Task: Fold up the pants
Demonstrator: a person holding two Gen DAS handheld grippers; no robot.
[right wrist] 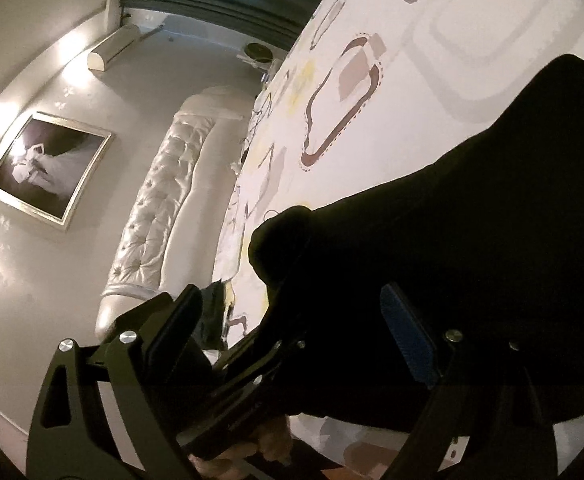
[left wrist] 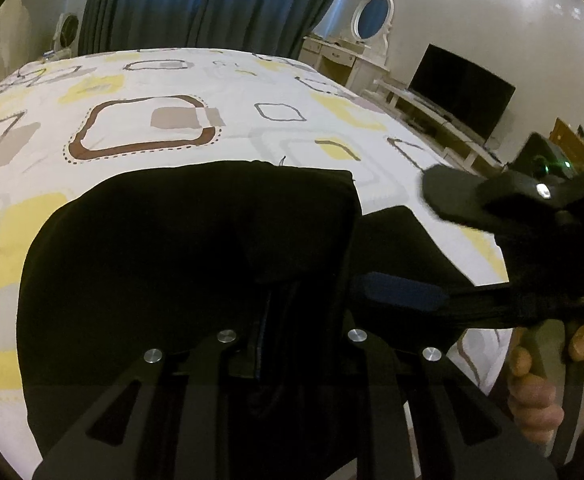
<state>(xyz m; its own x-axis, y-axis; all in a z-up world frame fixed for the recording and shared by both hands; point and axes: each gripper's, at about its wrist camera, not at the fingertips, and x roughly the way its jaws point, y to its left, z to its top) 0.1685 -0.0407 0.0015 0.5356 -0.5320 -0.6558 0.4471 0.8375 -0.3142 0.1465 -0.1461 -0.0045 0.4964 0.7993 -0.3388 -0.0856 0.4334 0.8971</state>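
Note:
Black pants point(left wrist: 195, 248) lie bunched on the patterned bed sheet point(left wrist: 143, 80). My left gripper point(left wrist: 287, 320) is shut on a fold of the pants near the bed's front edge, the cloth hiding its fingertips. My right gripper point(left wrist: 452, 248) comes in from the right in the left wrist view, jaws open wide around the pants' right edge, with a blue pad point(left wrist: 400, 292) showing. In the right wrist view the right gripper point(right wrist: 292, 312) is open, with black pants point(right wrist: 472, 280) between its fingers and the left gripper point(right wrist: 267, 360) below the cloth.
The bed sheet point(right wrist: 412, 100) stretches away beyond the pants. A padded white headboard point(right wrist: 163, 208) and framed picture point(right wrist: 47, 168) are to the left. A TV point(left wrist: 460, 88) on a low stand and a dressing table point(left wrist: 344, 56) stand past the bed's right side. Dark curtains point(left wrist: 211, 4) hang behind.

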